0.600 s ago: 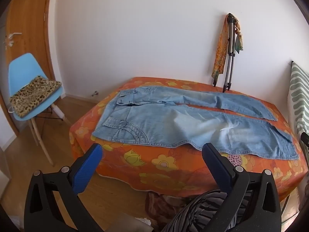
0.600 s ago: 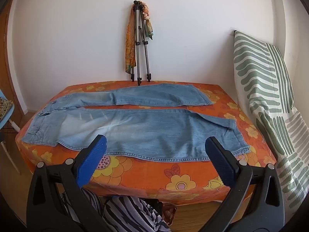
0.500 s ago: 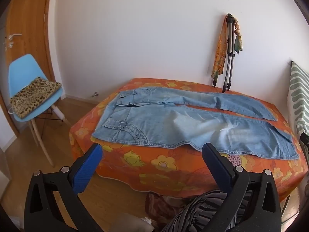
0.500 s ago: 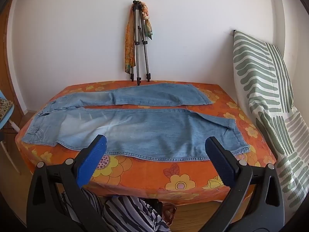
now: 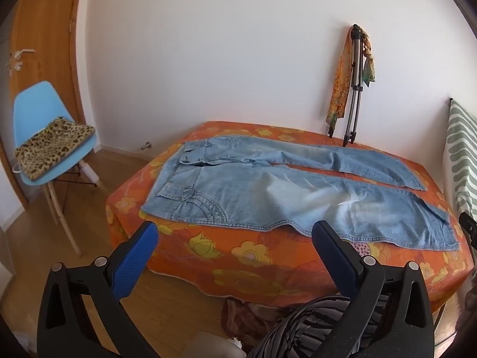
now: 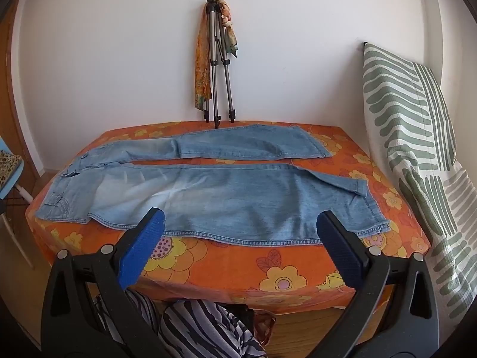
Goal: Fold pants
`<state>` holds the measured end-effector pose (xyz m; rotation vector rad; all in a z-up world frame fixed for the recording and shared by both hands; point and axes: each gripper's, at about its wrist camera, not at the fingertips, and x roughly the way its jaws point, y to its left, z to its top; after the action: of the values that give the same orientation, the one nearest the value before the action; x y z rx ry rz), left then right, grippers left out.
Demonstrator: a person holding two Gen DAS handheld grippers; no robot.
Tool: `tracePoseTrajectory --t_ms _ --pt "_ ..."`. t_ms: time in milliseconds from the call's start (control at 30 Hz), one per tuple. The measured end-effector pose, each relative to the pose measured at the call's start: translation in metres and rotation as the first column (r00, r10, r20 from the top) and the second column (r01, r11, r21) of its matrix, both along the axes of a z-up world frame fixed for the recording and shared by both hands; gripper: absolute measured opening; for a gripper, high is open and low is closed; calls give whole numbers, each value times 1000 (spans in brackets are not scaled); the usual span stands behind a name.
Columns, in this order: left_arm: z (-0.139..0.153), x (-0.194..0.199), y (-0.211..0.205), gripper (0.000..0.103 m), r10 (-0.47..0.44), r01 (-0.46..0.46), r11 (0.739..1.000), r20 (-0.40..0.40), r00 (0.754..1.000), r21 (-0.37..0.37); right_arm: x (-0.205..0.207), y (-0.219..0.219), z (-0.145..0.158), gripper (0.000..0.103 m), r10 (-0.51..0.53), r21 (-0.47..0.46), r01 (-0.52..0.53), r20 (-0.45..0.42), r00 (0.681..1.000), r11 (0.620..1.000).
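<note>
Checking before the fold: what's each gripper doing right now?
Left gripper: open, holding nothing.
Right gripper: open, holding nothing.

Left gripper [image 5: 235, 238]: two black plastic arms of open triangular frame, each ending in a blue finger.
Left gripper pads [image 5: 134, 261]: blue, flat, finely ribbed on the inner face.
Left gripper screws [image 5: 100, 261]: round silver heads, two on each arm.
Right gripper [image 6: 240, 226]: same build; black frame arms, blue ribbed fingers [image 6: 338, 246].
Right gripper screws [image 6: 373, 250]: silver, two on each arm.
Person's clothing [image 6: 205, 328]: loose fabric striped in black, grey and white, seen below both grippers.
</note>
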<state>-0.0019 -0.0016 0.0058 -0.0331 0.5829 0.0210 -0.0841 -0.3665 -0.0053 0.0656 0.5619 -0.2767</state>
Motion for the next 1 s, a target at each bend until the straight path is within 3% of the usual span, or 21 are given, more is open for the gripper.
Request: tracePoseTrajectory --t_ms 1000 --pt "2 1 -2 103 -2 2 1000 7 1000 1 1 0 1 103 -1 5 1 0 1000 1000"
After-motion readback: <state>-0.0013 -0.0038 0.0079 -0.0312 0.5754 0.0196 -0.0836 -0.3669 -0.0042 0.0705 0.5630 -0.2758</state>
